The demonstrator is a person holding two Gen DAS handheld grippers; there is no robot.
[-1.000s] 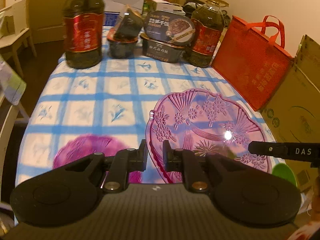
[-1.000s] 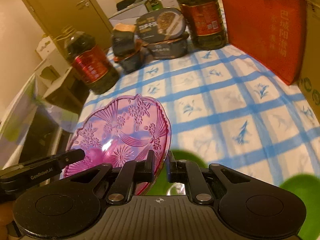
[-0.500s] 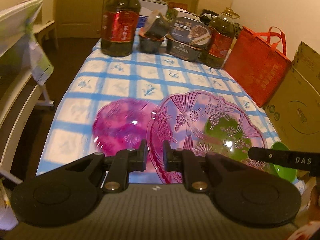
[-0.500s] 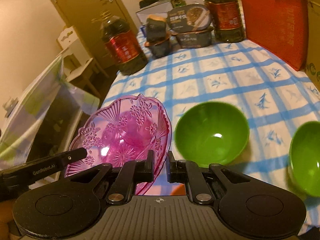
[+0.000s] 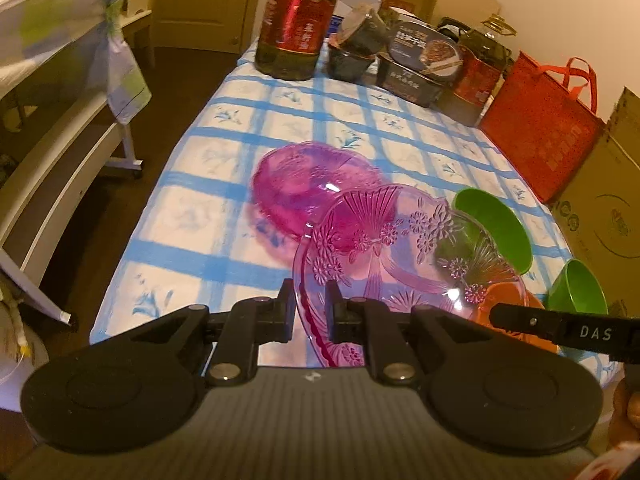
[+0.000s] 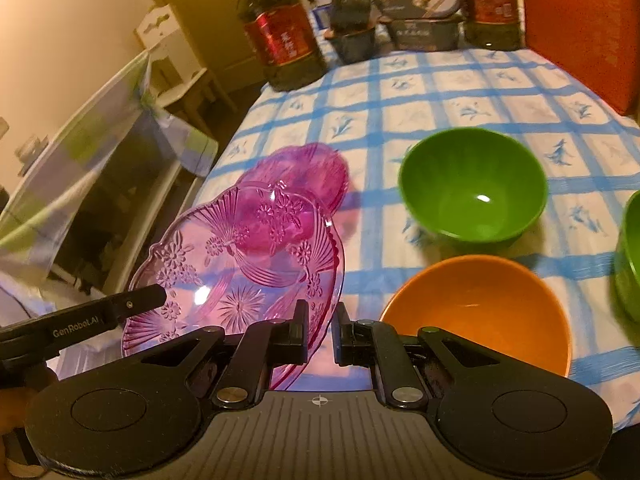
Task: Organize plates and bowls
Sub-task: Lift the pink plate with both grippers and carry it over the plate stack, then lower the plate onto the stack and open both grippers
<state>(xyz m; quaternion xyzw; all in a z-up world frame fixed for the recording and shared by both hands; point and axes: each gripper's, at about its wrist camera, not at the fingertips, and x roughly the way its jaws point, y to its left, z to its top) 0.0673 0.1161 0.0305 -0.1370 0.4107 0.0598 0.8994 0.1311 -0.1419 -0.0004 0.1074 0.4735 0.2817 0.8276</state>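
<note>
Behind the held pink plate point(image 6: 236, 264), green bowl point(image 6: 474, 184), orange bowl point(image 6: 480, 312)

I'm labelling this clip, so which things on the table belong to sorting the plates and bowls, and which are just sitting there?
Part of the job:
- held pink plate, gripped by the left tool and right tool
- second pink plate
- green bowl
- orange bowl
- second green bowl

Lying about:
- oil bottles
- boxed food
- red bag

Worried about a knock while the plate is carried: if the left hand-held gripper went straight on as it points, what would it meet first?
Probably the second pink plate lying on the tablecloth, ahead of the left hand-held gripper; depth is unclear. The held pink glass plate travels with it.
</note>
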